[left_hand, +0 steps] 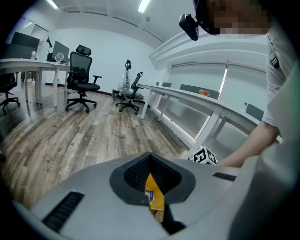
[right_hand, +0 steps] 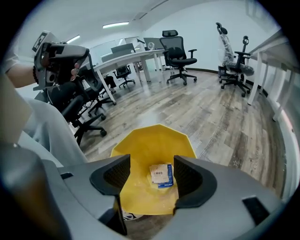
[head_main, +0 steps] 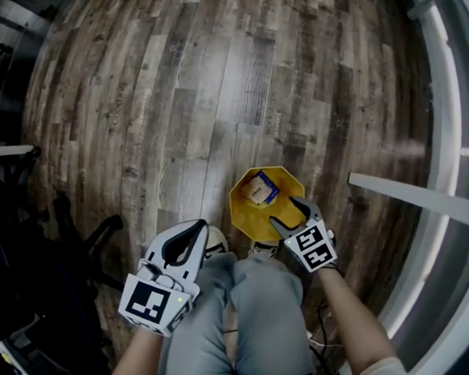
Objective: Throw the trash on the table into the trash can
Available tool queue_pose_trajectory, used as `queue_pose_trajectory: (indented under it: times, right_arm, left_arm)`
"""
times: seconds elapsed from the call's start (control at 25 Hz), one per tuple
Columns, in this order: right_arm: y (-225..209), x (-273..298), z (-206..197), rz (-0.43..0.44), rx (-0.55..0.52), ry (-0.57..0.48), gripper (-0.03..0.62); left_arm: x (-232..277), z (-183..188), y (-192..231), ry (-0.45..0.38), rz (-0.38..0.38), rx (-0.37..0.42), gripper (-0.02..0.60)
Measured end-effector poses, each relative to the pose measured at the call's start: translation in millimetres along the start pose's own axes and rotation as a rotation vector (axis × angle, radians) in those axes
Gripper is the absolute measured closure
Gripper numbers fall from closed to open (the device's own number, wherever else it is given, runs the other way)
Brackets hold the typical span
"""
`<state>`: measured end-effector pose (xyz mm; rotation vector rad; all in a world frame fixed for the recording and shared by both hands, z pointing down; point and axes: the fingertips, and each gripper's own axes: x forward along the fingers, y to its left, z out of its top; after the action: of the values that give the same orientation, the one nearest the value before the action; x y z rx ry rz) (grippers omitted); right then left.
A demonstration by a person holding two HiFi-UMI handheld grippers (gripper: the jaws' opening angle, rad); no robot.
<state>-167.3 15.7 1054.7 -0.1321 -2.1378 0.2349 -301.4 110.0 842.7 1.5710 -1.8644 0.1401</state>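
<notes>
1. Gaping wide with nothing between them, the jaws of the right gripper hang over the yellow trash can, as if placed for a drop.
2. A blue-and-white packet lies on the can's bottom.
3. The left gripper pinches a yellow wrapper, possibly a snack packet, beside the person's leg, likely the next piece to go in.

The mouth of the yellow trash can lies open below my right hand-held gripper, whose jaws stand apart with nothing between them. A small box lies on the can's bottom. My left hand-held gripper, clamped on a yellow wrapper, has the person's knees between it and the can. Dark office chairs crowd the left side, and a white table beam bars the right. Ahead, the wood floor is free.
</notes>
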Motion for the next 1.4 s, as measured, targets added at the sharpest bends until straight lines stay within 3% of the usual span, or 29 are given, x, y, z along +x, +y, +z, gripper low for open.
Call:
queue_pose_trajectory:
  times: [0.32,0.76,0.92,1.0,1.4]
  right_arm:
    - [2,-60,43,-0.003,0.017,-0.040,0.302]
    - [38,-268,190,-0.010,0.075,-0.231,0.308]
    - [48,-349,245,-0.065,0.093,-0.356,0.475]
    - [56,-385,269,-0.072,0.097,-0.412,0.530]
    - [113,-489,340,-0.012,0.053,-0.563,0.554]
  left_arm:
    - [-32,42,-21,-0.003,0.004,0.008,0.580]
    - [-141,197,-84,-0.024,-0.024,0.064,0.580]
    - [-180,253,-108,-0.056,-0.053,0.122,0.580]
    - [-197,273,-122,-0.072,-0.076,0.152,0.580]
    - [-236,311,-164,-0.135,-0.121,0.127,0.580]
